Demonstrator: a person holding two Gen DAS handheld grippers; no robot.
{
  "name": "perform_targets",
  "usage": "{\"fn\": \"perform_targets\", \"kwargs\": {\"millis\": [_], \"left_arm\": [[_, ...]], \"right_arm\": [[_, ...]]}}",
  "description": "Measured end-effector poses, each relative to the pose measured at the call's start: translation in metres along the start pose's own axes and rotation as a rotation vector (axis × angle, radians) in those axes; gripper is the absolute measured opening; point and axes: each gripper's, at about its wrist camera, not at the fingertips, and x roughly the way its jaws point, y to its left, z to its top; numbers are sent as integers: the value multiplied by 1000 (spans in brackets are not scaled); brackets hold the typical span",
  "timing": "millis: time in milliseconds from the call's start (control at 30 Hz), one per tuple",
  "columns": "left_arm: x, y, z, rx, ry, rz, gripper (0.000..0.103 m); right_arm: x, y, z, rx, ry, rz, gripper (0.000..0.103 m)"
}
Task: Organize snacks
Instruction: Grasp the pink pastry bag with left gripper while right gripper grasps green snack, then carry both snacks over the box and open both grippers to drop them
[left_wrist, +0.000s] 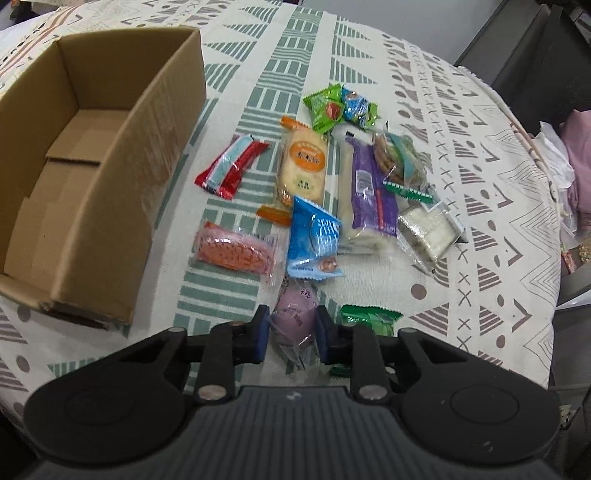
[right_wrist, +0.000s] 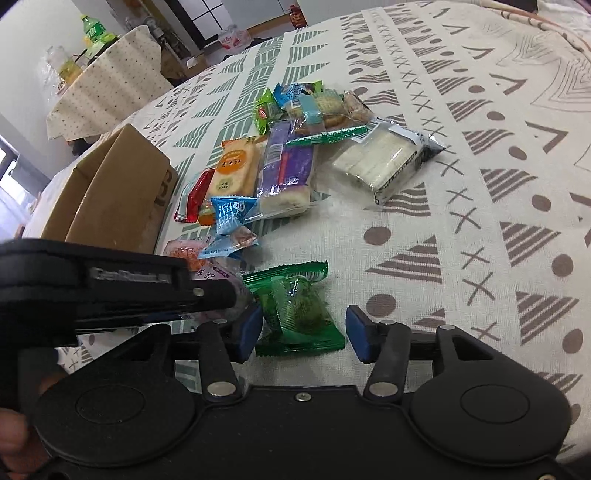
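Observation:
Several wrapped snacks lie in a loose pile on the patterned tablecloth (left_wrist: 480, 184). My left gripper (left_wrist: 291, 332) has its blue pads on both sides of a round purple pastry pack (left_wrist: 295, 314), pressing its wrapper. A green snack pack (right_wrist: 299, 310) lies between the open fingers of my right gripper (right_wrist: 304, 328), with its left pad touching the pack and the right pad apart from it. The green pack also shows in the left wrist view (left_wrist: 369, 319). An open, empty cardboard box (left_wrist: 85, 162) stands at the left.
Other snacks in the pile: a red-blue bar (left_wrist: 232, 166), an orange rice cracker (left_wrist: 303, 162), a pink-orange pack (left_wrist: 236, 247), a blue pack (left_wrist: 314, 236), a purple cake bar (left_wrist: 365, 188), a white wafer pack (left_wrist: 428, 229). The left gripper's body (right_wrist: 110, 284) crosses the right view.

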Motion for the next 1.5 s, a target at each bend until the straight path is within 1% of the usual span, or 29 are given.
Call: {"fn": "perform_targets", "kwargs": {"millis": [33, 100, 133, 167, 233, 300, 433, 633, 733, 900, 1067, 1367, 1500], "left_arm": [[-1, 2, 2, 3, 1, -5, 22], [-4, 4, 4, 16, -3, -13, 19], [-6, 6, 5, 26, -6, -19, 19], [-8, 7, 5, 37, -11, -23, 18], [-13, 9, 4, 60, -26, -33, 17], [-18, 12, 3, 71, -40, -49, 16], [-26, 20, 2, 52, -62, -100, 16], [-52, 27, 10, 47, -115, -180, 16], [-65, 33, 14, 30, -152, -212, 16], [-83, 45, 18, 2, -197, -259, 15], [-96, 62, 22, -50, -236, -300, 15], [-111, 94, 33, -127, -287, -345, 15], [-120, 111, 42, -165, -322, -355, 15]], "right_arm": [[0, 1, 0, -5, -4, -4, 50], [2, 5, -1, -29, -7, -18, 42], [3, 8, -1, -43, -6, -21, 33], [4, 9, -1, -51, -2, -16, 30], [1, 10, -2, -54, -7, -15, 29], [-4, 10, -4, -39, -21, -20, 29], [-18, 9, -6, -6, -57, -9, 29], [-34, 15, -8, 6, -92, -73, 29], [-44, 21, -6, 28, -120, -83, 28], [-62, 46, 3, 22, -183, -69, 28], [-71, 70, 13, -4, -223, -80, 28], [-81, 105, 28, -24, -281, -94, 28], [-81, 122, 33, -46, -298, -96, 28]]}}
